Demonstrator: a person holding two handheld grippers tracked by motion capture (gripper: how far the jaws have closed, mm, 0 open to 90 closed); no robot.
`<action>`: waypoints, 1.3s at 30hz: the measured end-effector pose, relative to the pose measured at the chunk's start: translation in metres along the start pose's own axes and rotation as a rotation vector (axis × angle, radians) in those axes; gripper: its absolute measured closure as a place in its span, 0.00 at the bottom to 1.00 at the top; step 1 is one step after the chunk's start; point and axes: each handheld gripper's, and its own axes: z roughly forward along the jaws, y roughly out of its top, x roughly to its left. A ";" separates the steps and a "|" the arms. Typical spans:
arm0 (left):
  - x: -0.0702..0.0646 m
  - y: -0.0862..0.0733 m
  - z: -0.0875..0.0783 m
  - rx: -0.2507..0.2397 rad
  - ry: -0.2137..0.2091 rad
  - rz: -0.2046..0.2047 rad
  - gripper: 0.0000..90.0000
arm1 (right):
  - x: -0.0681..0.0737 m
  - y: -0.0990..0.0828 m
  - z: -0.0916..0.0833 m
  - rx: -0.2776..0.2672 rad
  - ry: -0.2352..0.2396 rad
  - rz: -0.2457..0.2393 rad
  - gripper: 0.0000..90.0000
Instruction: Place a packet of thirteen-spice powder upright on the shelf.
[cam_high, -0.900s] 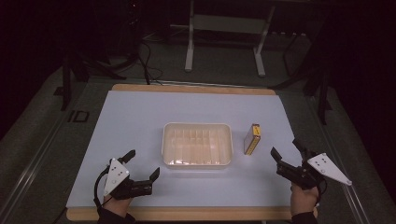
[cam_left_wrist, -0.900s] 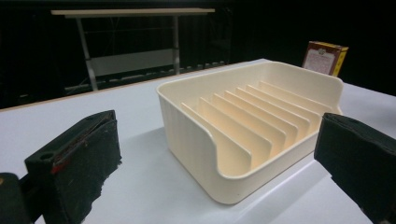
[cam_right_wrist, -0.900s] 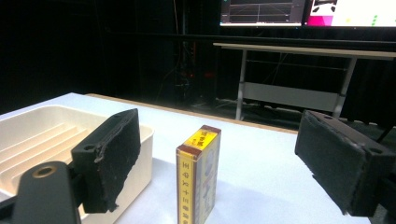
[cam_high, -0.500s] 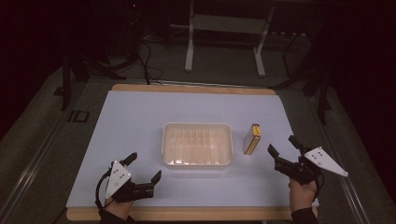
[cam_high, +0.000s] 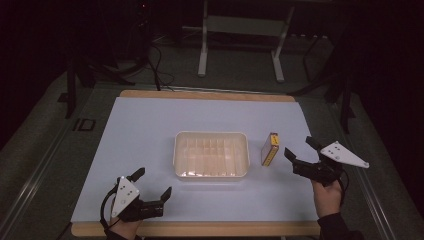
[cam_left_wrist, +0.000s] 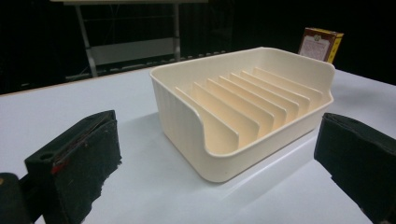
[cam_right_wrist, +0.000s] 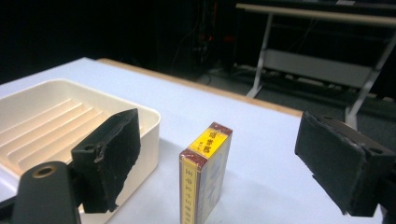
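A small yellow and maroon box (cam_high: 270, 149) stands upright on the white table just right of a cream ribbed tray (cam_high: 211, 134). My right gripper (cam_high: 299, 147) is open beside the box on its right, jaws pointing at it. In the right gripper view the box (cam_right_wrist: 205, 177) stands between and a little beyond the wide jaws, untouched, with the tray's rim (cam_right_wrist: 149, 116) to its left. My left gripper (cam_high: 154, 182) is open at the front left, aimed at the tray. The left gripper view has the tray's wall (cam_left_wrist: 182, 121) straight ahead and the box (cam_left_wrist: 322, 42) behind it.
The white table top (cam_high: 150, 130) has a wooden edge (cam_high: 200, 229) at the front. Beyond the far edge stand a metal frame (cam_high: 240, 30) and cables on a dark floor. The tray holds nothing between its ribs.
My right gripper has moved forward and left, closer to the box. The left gripper has barely shifted. Box and tray have stayed put.
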 end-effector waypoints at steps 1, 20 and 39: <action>0.001 0.000 -0.001 -0.011 -0.015 -0.011 0.00 | -0.001 0.001 0.001 0.019 0.007 0.000 0.15; 0.006 -0.003 -0.005 0.015 0.006 -0.008 0.00 | -0.010 0.008 0.011 0.255 0.013 -0.036 0.17; 0.006 -0.003 -0.003 0.025 -0.011 -0.011 0.00 | -0.018 0.020 0.020 0.544 0.145 -0.087 0.16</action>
